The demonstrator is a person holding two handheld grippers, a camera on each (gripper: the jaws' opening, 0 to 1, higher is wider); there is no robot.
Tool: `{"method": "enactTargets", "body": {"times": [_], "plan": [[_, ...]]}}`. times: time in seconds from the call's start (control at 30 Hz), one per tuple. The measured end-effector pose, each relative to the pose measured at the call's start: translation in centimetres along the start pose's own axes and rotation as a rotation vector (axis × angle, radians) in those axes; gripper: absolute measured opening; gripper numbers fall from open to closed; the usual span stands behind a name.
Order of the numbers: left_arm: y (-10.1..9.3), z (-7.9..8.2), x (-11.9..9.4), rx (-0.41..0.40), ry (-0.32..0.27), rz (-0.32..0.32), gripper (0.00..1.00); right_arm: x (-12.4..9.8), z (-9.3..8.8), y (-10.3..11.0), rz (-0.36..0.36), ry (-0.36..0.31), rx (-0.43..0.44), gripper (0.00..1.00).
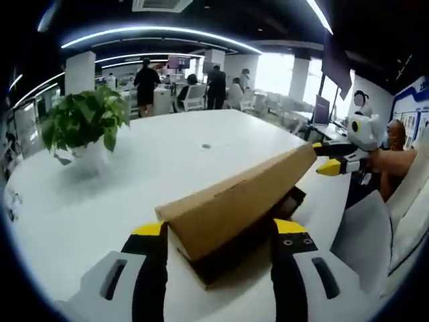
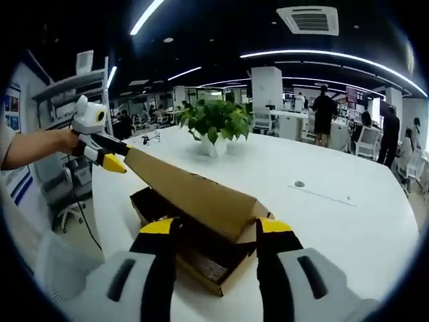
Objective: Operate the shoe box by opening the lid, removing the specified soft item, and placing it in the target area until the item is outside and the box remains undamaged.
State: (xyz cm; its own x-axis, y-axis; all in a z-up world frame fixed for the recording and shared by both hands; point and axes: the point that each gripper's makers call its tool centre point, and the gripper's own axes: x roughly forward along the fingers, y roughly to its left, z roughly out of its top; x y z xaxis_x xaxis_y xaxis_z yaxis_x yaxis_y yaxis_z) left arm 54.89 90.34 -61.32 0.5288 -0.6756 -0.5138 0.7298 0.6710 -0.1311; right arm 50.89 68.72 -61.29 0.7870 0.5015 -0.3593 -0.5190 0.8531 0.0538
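While the lid is raised at a slant over the shoe box, the opening step is judged to be in hand and nearly done. The box is set on the white table, close to the edge nearest the person, with one long side of the lid lifted high and the other kept low at the base. A dark interior is seen under the lid in the right gripper view. The soft item cannot be made out there: too dark, half hidden.

The near end of the lid is bracketed by the left gripper, its yellow-tipped jaws set wide to either side of the cardboard. The far end is met by the right gripper, one tip above the lid's end and one below. In the right gripper view the same is seen mirrored: right gripper at the near corner, jaws wide. Whether either pair is actually pressed onto the cardboard cannot be told.

Next move, as judged: the lid is to be swung fully back so it stays up unaided, one gripper is to be freed, and the dark cavity is to be reached into. Care is called for at the fold, so the cardboard is not creased or torn.

Further out, a potted plant is stood on the table, well apart from the box. Standing people and office chairs are seen beyond.
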Motion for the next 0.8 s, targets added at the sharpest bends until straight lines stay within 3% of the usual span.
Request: {"method": "enactTargets", "body": {"times": [0.43, 0.8], "plan": [[1.8, 2.2, 0.5, 0.02, -0.019, 0.032, 0.51, 1.0, 2.2, -1.2, -0.015, -0.022, -0.029, 0.46], [4.5, 3.6, 1.2, 0.059, -0.017, 0.1, 0.33, 2.0, 3.6, -2.3, -0.033, -0.02, -0.052, 0.46]]}}
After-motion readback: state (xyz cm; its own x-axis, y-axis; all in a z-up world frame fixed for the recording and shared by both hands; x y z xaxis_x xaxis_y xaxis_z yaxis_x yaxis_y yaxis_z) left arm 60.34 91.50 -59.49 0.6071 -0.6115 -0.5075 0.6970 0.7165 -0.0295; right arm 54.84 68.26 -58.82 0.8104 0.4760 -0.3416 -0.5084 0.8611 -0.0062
